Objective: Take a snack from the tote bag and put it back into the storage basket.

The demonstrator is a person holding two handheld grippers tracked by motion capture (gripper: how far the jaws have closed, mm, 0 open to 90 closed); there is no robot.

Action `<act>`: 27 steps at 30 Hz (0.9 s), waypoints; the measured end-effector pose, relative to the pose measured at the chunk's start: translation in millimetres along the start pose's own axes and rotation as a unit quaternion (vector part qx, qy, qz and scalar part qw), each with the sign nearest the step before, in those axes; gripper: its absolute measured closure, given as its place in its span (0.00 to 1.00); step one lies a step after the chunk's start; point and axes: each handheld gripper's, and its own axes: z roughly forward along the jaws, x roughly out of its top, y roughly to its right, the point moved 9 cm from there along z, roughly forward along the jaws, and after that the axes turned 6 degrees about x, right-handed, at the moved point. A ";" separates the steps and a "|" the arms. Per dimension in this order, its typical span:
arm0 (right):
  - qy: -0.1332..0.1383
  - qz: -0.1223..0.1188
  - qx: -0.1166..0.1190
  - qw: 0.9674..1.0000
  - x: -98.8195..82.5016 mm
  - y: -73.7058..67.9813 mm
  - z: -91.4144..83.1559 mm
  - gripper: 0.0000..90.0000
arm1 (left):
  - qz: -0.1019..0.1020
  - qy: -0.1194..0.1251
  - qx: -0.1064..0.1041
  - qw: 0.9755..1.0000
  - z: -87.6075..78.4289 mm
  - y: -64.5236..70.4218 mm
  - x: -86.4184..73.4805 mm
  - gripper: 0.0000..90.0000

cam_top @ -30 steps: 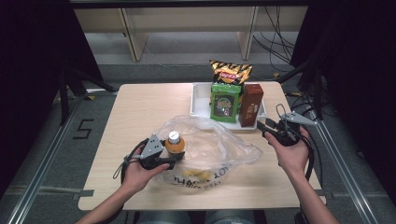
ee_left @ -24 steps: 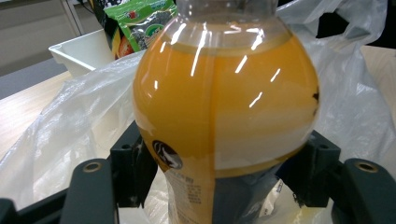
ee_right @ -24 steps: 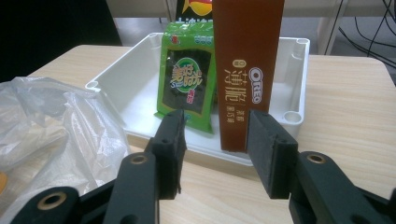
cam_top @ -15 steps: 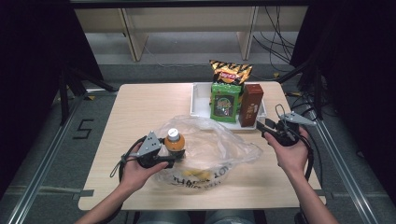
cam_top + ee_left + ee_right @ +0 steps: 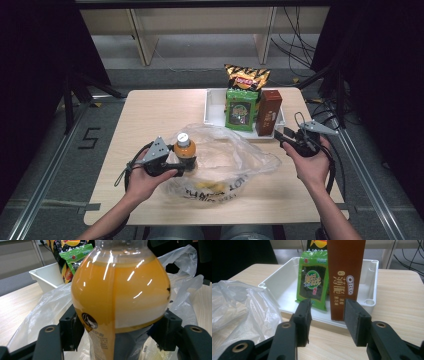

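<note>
High view: bottle (image 5: 184, 148) slightly nearer bag (image 5: 235, 155).

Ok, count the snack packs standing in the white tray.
3. Yellow chip bag at the back, green seaweed pack front left, brown Oreo box front right. More may hide behind them in the white tray.

Soft overhead light, dark surroundings; white glare streaks the round orange juice bottle (image 5: 117, 287), slightly blurred up close.

Bottle (image 5: 184, 148) over the bag (image 5: 235, 160); tray (image 5: 214, 107) behind it, rightward.
</note>
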 end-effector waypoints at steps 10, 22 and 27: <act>0.004 -0.004 -0.008 1.000 -1.7 -0.4 -5.8 0.65 | -0.004 0.003 -0.005 1.000 1.7 -3.9 10.4 0.38; 0.010 0.011 -0.004 1.000 -3.2 -0.7 -8.5 0.65 | -0.002 0.003 -0.010 1.000 4.7 -5.7 20.1 0.38; 0.011 0.006 0.002 1.000 -3.4 0.5 -8.3 0.65 | -0.003 0.004 -0.014 1.000 9.1 -5.5 25.1 0.38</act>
